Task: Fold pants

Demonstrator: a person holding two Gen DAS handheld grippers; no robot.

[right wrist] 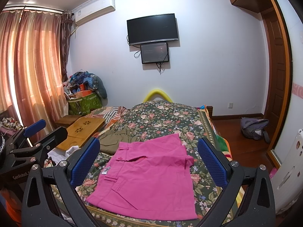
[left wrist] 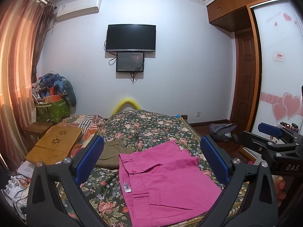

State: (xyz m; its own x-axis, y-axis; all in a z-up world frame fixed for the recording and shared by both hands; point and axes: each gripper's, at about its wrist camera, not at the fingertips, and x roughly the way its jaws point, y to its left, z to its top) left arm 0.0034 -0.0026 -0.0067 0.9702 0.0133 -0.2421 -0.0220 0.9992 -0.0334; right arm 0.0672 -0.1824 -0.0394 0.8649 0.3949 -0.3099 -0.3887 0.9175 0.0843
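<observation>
Folded pink pants [left wrist: 164,179] flat on the floral bed [left wrist: 151,126], waistband leftward, long axis across; olive garment [left wrist: 111,155] just behind; left tool [left wrist: 151,162] and right tool [right wrist: 148,162] spread wide, empty.

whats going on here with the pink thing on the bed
A person is holding a two-finger gripper in each hand over a bed with a floral bedspread. A pair of pink pants lies flat on it, already folded into a compact shape, and an olive-green garment sits just behind. Both the left gripper and the right gripper hang above the pants with their fingers spread wide, holding nothing. A wooden lap tray rests at the left side of the bed.
</observation>
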